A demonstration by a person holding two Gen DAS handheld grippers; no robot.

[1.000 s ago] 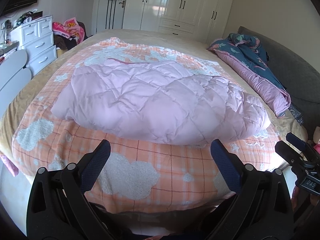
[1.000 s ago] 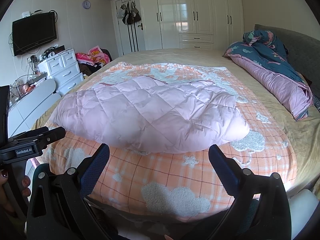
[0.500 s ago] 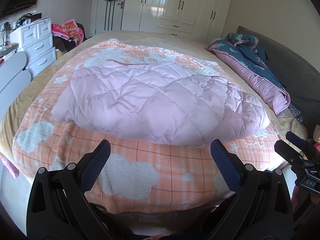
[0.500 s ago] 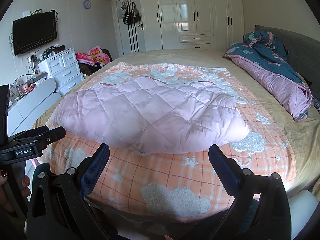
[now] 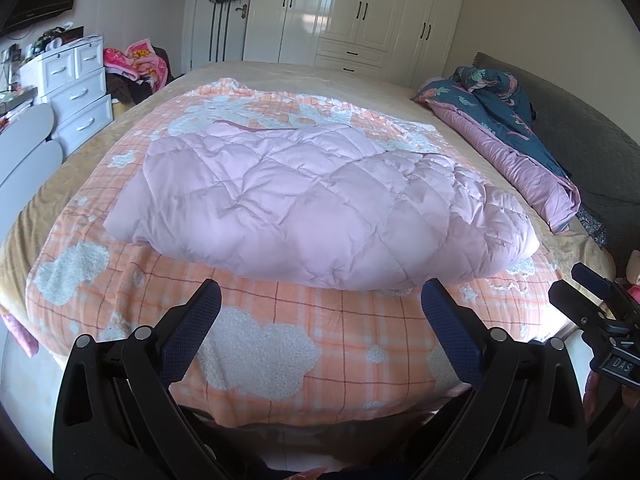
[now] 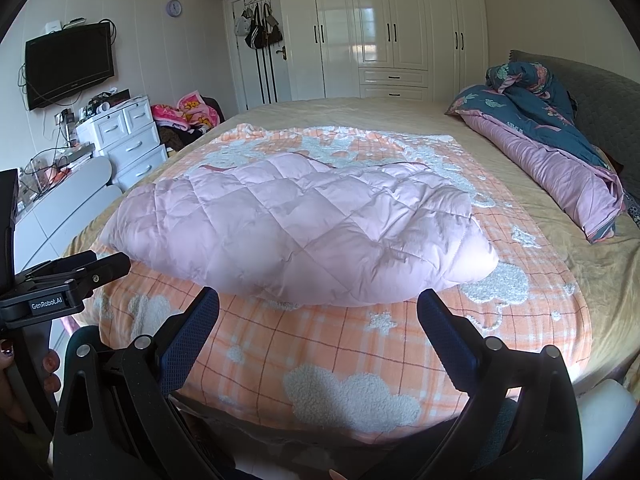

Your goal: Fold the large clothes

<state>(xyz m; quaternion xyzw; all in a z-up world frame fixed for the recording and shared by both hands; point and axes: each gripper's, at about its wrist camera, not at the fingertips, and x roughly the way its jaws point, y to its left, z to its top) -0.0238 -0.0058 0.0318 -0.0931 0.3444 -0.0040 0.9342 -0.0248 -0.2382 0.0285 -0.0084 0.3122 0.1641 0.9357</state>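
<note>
A pale pink quilted down coat point(image 5: 312, 204) point(image 6: 296, 232) lies folded into a puffy block on an orange plaid blanket with white clouds point(image 5: 256, 344) point(image 6: 344, 380), which covers the near part of the bed. My left gripper point(image 5: 320, 300) hangs open above the blanket's near edge, just short of the coat, nothing between its fingers. My right gripper point(image 6: 318, 304) is also open and empty, at the same distance from the coat. Each gripper shows at the side of the other's view: the right one point(image 5: 592, 312) and the left one point(image 6: 68, 284).
A rolled blue and purple duvet point(image 6: 552, 148) lies along the bed's right side by a grey headboard point(image 5: 592, 148). A white drawer unit point(image 6: 124, 140) stands left of the bed under a wall TV point(image 6: 68, 64). White wardrobes point(image 6: 392, 36) line the far wall.
Both grippers have held almost still and stayed open; the left wrist view has tilted slightly upward. The coat has not moved.
</note>
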